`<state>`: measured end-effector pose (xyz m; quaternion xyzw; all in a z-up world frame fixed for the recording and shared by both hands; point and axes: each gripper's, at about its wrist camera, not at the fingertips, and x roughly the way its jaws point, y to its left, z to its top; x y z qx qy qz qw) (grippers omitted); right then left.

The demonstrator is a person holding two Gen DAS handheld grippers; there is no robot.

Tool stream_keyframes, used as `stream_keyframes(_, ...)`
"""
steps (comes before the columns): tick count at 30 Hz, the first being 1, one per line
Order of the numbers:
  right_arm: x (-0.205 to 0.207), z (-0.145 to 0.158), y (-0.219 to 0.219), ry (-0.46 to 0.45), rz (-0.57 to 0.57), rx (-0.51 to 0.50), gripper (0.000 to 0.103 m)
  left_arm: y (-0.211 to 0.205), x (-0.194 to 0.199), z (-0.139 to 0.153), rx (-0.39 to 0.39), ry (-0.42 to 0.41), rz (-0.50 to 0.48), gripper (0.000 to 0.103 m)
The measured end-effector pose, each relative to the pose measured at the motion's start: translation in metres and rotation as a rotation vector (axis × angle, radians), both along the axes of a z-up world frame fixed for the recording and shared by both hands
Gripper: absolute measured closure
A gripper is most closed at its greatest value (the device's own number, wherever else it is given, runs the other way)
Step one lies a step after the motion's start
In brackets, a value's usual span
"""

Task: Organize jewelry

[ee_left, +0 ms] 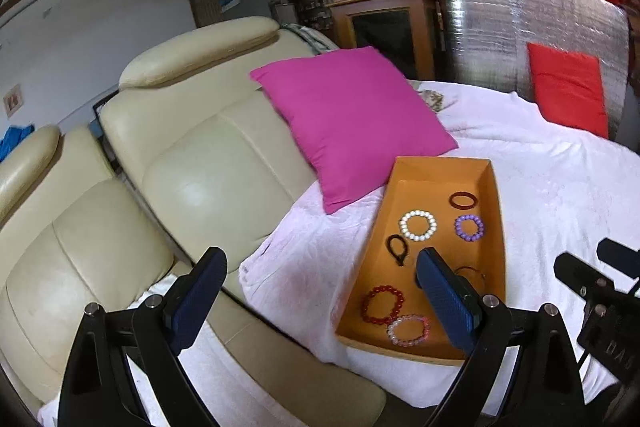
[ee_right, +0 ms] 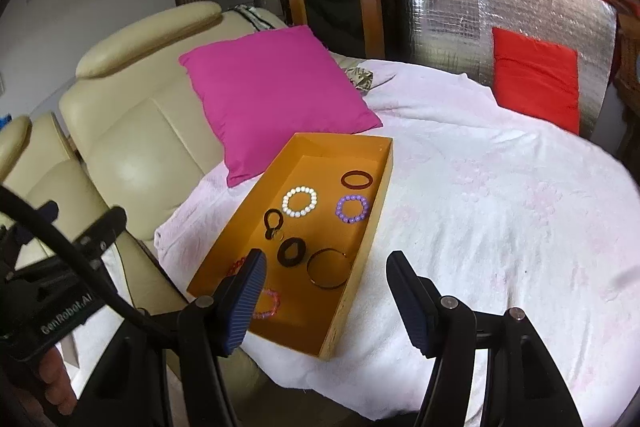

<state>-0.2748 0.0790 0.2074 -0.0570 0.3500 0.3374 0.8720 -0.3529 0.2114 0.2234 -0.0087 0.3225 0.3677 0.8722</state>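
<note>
An orange box (ee_left: 496,227) (ee_right: 376,223) lies on a white blanket and holds several bracelets: a white bead one (ee_left: 417,224) (ee_right: 299,202), a purple bead one (ee_left: 469,227) (ee_right: 352,209), a dark red bangle (ee_left: 463,200) (ee_right: 357,179), a red bead one (ee_left: 383,303), a pink bead one (ee_left: 408,330) (ee_right: 269,303), a black loop (ee_left: 397,247) (ee_right: 273,220), a black ring (ee_right: 291,251) and a thin bangle (ee_right: 328,268). My left gripper (ee_left: 322,269) is open and empty, above the box's near left side. My right gripper (ee_right: 326,267) is open and empty, above the box's near end.
A magenta pillow (ee_left: 348,119) (ee_right: 276,95) leans just behind the box. A cream leather sofa (ee_left: 192,147) (ee_right: 132,131) is to the left. A red cushion (ee_left: 568,87) (ee_right: 536,79) rests against a silver foil panel (ee_right: 448,7) at the back right.
</note>
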Motion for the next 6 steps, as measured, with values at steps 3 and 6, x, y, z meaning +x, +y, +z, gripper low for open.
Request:
stream_keyframes(3, 0.016, -0.001, -0.021, 0.016, -0.032, 0.047, 0.037, -0.018, 0.021, 0.002, 0.025, 0.016, -0.043, 0.007)
stream_keyframes(6, 0.037, -0.001, -0.056, 0.022, -0.079, 0.094, 0.037, -0.052, 0.055, 0.002, 0.028, 0.034, -0.148, 0.007)
